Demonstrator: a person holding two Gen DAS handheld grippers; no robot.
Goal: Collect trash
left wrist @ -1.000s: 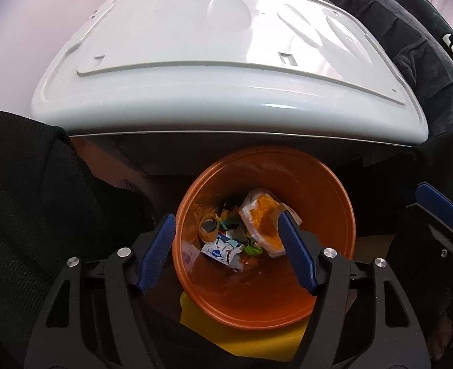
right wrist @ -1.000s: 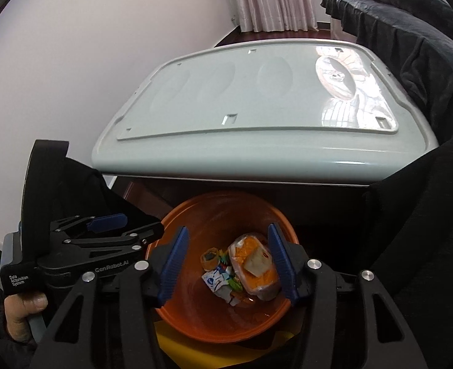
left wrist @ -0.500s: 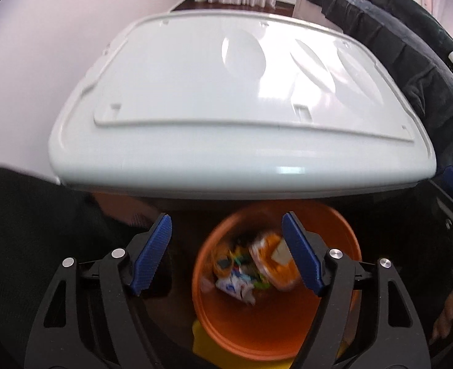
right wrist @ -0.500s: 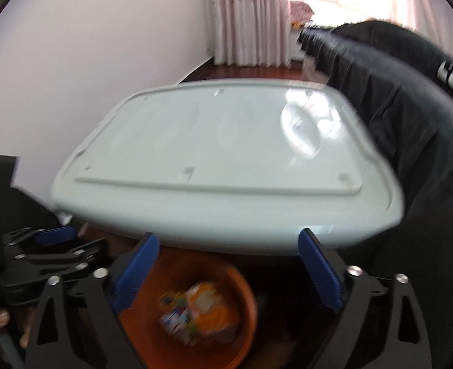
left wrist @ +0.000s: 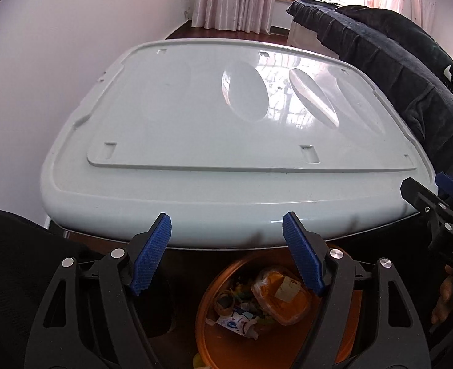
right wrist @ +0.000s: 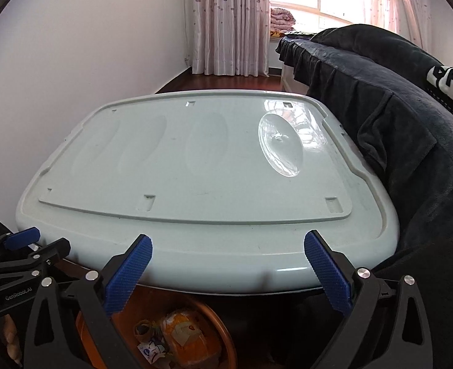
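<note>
An orange bin (left wrist: 343, 332) stands on the floor below the front edge of a pale plastic table (left wrist: 226, 123). It holds several wrappers, among them an orange packet (left wrist: 283, 292) and a white and blue wrapper (left wrist: 235, 326). The bin also shows in the right wrist view (right wrist: 223, 335), with the orange packet (right wrist: 186, 335) inside. My left gripper (left wrist: 228, 230) is open and empty, raised in front of the table edge. My right gripper (right wrist: 228, 253) is open and empty at about the same height. Each gripper shows at the edge of the other's view.
The table top (right wrist: 195, 169) carries nothing I can see. A dark blanket-covered sofa (right wrist: 395, 107) runs along the table's right side. A white wall (right wrist: 57, 77) is on the left, curtains (right wrist: 229, 21) and a window at the back.
Both grippers have risen from above the bin to table-edge height and now look across the table top. Both have stayed open and empty; the right jaws stand wider.
</note>
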